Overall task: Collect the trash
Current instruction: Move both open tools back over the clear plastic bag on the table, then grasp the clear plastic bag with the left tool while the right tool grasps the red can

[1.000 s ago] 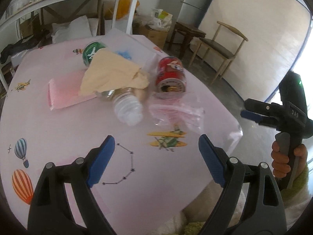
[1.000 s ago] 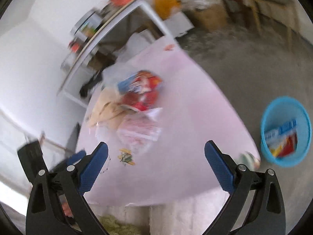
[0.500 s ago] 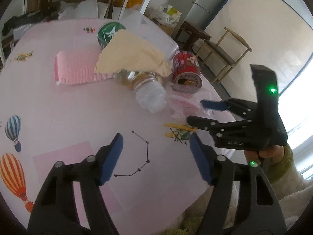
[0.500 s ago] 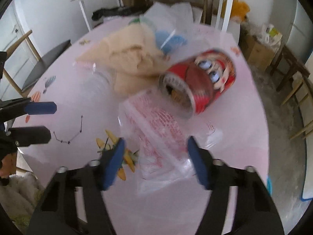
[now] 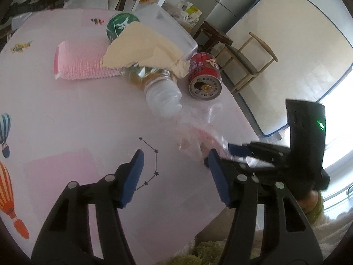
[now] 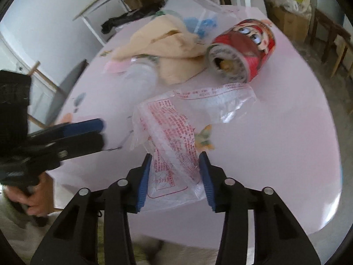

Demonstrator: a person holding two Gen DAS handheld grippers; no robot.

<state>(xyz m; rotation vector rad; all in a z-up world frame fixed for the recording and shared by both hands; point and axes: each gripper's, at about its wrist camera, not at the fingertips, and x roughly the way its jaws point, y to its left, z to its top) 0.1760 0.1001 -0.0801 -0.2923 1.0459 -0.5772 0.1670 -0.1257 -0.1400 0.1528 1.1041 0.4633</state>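
Observation:
A clear plastic wrapper with red print [image 6: 174,141] lies on the pink table [image 6: 275,154]; it also shows in the left wrist view [image 5: 198,139]. My right gripper [image 6: 175,177] is open, its jaws straddling the wrapper's near end, not closed on it. My left gripper [image 5: 176,176] is open and empty over the table's near edge, left of the wrapper. A red can [image 5: 205,77] lies on its side beside a clear plastic bottle [image 5: 163,97], under a crumpled beige paper [image 5: 143,46].
A pink cloth [image 5: 81,61], a green-lidded can [image 5: 121,24] and a clear plastic box [image 5: 167,26] lie farther back. A wooden chair [image 5: 249,59] stands on the floor to the right. The table edge is close under both grippers.
My right gripper swung in from the table's right side, came down over the wrapper and narrowed its jaws around it. My left gripper shifted forward and left.

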